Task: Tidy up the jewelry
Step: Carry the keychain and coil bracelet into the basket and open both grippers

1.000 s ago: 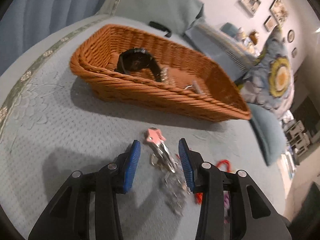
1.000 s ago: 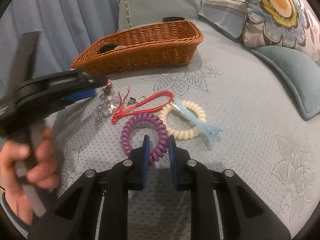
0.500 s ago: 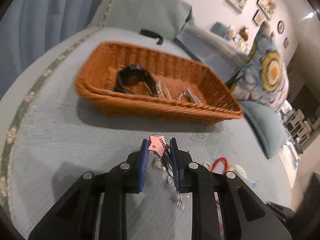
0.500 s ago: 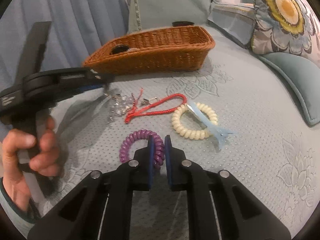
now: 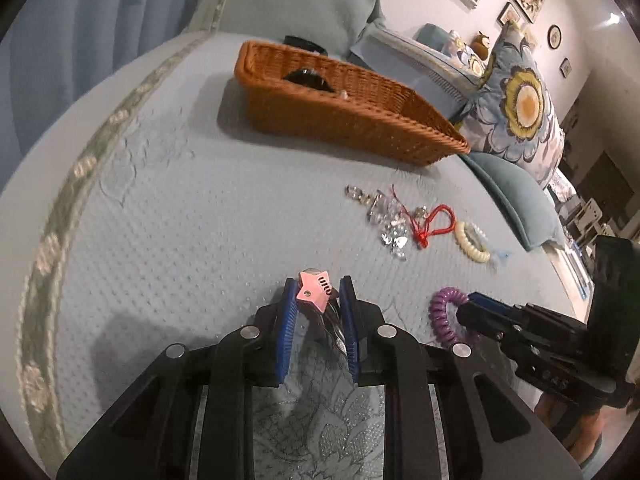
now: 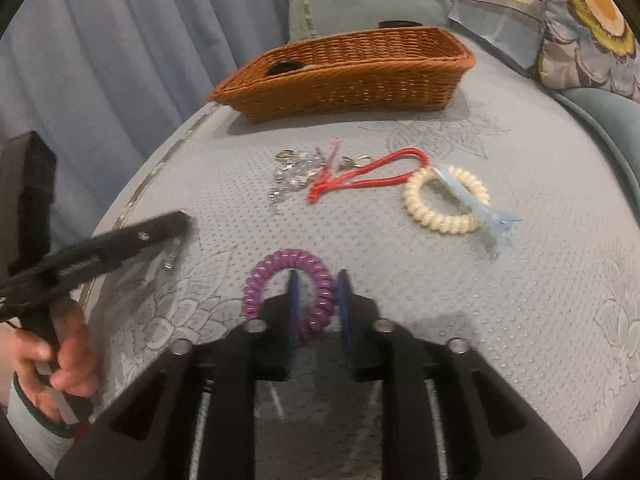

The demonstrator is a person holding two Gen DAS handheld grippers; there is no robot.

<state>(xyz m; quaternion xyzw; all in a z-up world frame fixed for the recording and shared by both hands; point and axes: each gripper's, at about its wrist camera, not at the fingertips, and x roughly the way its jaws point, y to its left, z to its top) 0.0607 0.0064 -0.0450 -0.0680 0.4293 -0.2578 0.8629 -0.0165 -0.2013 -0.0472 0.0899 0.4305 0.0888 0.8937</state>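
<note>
My left gripper (image 5: 318,294) is shut on a pink star hair clip (image 5: 314,291) and holds it above the bedspread; it shows at the left in the right wrist view (image 6: 182,220). My right gripper (image 6: 318,284) has its blue pads either side of one side of a purple spiral hair tie (image 6: 290,286), slightly apart; the tie also shows in the left wrist view (image 5: 446,314). The wicker basket (image 5: 348,110) stands at the back with a black band inside, also in the right wrist view (image 6: 348,76).
On the bed lie a crystal trinket pile (image 6: 294,174), a red cord loop (image 6: 372,174), a cream spiral tie (image 6: 444,200) and a pale blue clip (image 6: 486,216). Pillows (image 5: 516,108) line the right side; blue curtain (image 6: 120,40) on the left.
My left gripper closed on the pink star clip and pulled back from the basket with it. My right gripper closed on the purple tie, then its pads parted somewhat.
</note>
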